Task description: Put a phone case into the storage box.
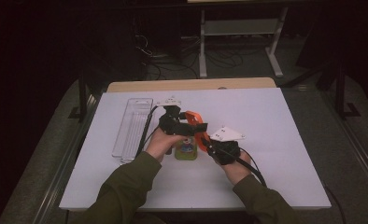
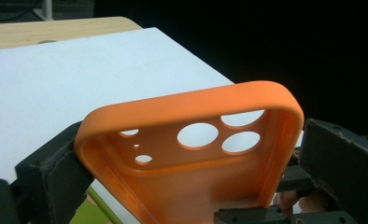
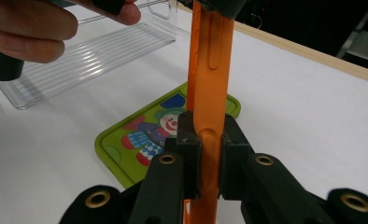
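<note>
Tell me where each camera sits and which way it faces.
High view: above the person's side, looking down on the table; both forearms, left gripper, right gripper.
Left gripper view: along its jaws, which straddle the orange phone case.
Right gripper view: along jaws shut on the case edge; clown tile, clear tray, the other hand.
All share the case.

Orange phone case [image 2: 191,163] between black jaws
</note>
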Demonstrator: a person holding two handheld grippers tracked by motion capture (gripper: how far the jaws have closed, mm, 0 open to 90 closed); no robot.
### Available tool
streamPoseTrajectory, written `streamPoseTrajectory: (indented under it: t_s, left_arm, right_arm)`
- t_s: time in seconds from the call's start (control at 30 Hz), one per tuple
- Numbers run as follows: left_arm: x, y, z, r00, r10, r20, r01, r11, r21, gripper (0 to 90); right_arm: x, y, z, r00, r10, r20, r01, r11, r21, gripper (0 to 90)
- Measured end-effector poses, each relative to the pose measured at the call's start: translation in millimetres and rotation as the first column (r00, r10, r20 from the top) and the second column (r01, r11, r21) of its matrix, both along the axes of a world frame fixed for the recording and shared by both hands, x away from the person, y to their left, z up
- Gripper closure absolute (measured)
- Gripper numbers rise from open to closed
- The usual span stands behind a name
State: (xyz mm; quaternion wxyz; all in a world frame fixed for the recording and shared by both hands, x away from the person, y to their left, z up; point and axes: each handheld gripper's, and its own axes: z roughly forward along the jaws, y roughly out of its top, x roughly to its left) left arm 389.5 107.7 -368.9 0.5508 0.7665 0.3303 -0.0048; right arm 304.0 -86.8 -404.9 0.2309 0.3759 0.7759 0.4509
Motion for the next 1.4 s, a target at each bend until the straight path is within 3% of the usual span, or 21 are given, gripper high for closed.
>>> streamPoseTrajectory:
  t_s: [0.2,0.47,0.7,0.87,1.1,1.4]
  left_arm:
    - [0.4,3.7,1.6,0.9997,0.012,0.019,-0.012,0.9999,0.000,12.2]
    - [-1.5,2.4,2.6,0.9995,0.015,0.026,-0.014,0.9999,-0.008,14.2]
    - [-2.0,5.6,6.1,0.9981,0.024,0.056,-0.024,0.9997,0.001,15.4]
    - [-1.7,8.9,8.2,0.9972,0.030,0.068,-0.031,0.9995,0.010,15.7]
    - [-0.4,13.8,11.5,0.9961,0.038,0.079,-0.039,0.9992,0.013,16.0]
    - [1.3,22.5,22.7,0.9928,0.057,0.105,-0.058,0.9983,0.009,16.1]
  right_arm:
    - [0.4,-0.4,-0.3,1.0000,-0.002,0.001,0.002,1.0000,0.000,80.1]
    - [1.4,-0.6,-0.6,1.0000,0.005,0.001,-0.005,0.9999,-0.014,76.0]
    - [3.6,-4.2,0.1,0.9976,0.063,-0.027,-0.064,0.9980,-0.005,50.0]
    - [7.2,-11.0,0.0,0.9931,0.072,-0.092,-0.073,0.9973,-0.006,35.1]
    - [8.6,-26.6,-2.9,0.9843,0.106,-0.141,-0.107,0.9943,-0.003,17.1]
    - [-1.0,-55.2,-8.1,0.9872,0.101,-0.124,-0.101,0.9949,0.006,7.6]
